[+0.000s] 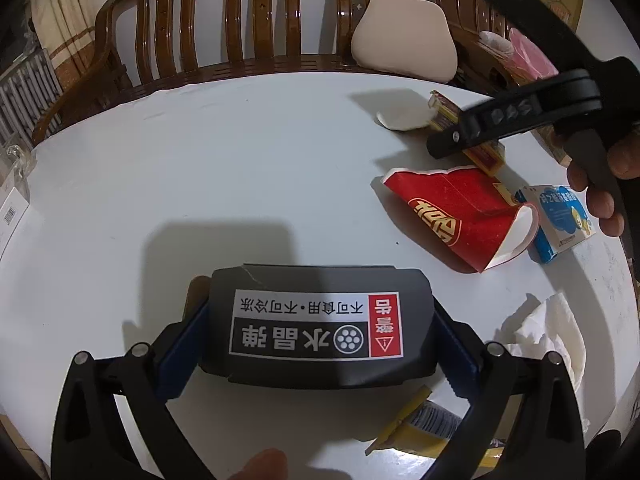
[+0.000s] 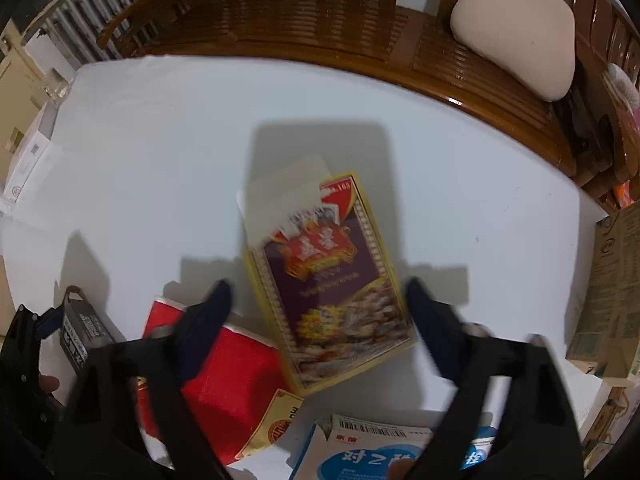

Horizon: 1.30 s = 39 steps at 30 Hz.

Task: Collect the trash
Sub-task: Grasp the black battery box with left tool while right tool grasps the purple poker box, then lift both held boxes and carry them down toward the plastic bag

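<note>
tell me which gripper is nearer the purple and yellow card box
Right. The right gripper straddles the card box, fingers either side but not pressing. The left gripper is off to the side, shut on a black box.

On the table (image 1: 200,168), your left gripper (image 1: 316,332) has the black box (image 1: 320,320) between its fingers. Right of the black box lies the torn paper cup (image 1: 456,216), with the medicine box (image 1: 560,220) just beyond it. Behind the paper cup, farther from the black box, sits the card box (image 2: 332,280), flat between the fingers of your right gripper (image 2: 320,316) without touching them. A crumpled tissue (image 1: 548,332) lies near the black box's right end. The bench (image 1: 224,40) stands behind the table, a cushion (image 1: 404,36) on its seat.
</note>
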{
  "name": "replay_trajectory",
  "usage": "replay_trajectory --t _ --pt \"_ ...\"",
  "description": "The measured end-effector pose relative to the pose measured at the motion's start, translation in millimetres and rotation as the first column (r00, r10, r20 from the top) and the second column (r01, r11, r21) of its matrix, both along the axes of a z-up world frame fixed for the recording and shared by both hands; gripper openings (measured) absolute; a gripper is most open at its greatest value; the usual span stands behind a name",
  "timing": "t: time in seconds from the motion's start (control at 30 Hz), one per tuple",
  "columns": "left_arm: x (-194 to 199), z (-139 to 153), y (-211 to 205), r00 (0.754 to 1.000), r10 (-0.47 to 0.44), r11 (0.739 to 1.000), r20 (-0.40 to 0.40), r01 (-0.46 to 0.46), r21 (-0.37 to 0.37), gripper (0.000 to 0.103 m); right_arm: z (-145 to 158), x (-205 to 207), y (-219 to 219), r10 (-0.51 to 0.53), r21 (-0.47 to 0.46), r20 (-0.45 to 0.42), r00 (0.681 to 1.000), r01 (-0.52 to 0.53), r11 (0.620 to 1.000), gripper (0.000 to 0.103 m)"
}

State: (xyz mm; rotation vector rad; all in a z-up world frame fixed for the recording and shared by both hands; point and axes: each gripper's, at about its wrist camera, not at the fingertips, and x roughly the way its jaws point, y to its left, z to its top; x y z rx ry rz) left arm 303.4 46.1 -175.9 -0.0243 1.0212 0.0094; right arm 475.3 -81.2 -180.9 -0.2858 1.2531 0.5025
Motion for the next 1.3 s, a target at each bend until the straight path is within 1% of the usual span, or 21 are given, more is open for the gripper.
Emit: replay_trajectory --t 0.17,0.3,0.67,0.8,1.07,1.3 --pt "1.8 -0.4 -0.3 1.000 0.010 1.000 0.000 -0.010 0.004 0.096 3.7 -1.7 7.1 0.010 -0.040 0.029 1.000 -0.009 0.999 0.063" --pt "1.0 0.5 -0.1 1.000 0.010 1.000 0.000 -0.010 0.000 0.096 5.3 -3.8 9.3 0.011 -0.044 0.039 0.999 -0.009 0.999 0.058" --pt "-1.4 3.7 4.5 1.000 0.030 1.000 0.006 -0.030 -0.009 0.096 23.9 -1.4 2.4 -0.031 -0.013 0.086 0.996 0.033 0.999 0.056" --pt "-4.4 9.4 3.1 0.999 0.032 1.000 0.022 -0.031 -0.003 0.096 30.6 -1.8 0.3 -0.043 0.009 0.089 0.995 0.042 0.999 0.055" --pt "-14.3 29.8 -1.8 0.998 0.039 0.999 0.054 -0.039 0.006 0.096 51.7 -7.4 -5.4 -0.063 0.036 0.108 0.992 0.060 0.998 0.055" --pt "-31.2 54.5 -6.4 0.995 0.037 0.999 0.088 -0.038 0.015 0.096 77.9 -27.4 -13.1 -0.068 0.054 0.140 0.988 0.061 0.997 0.055"
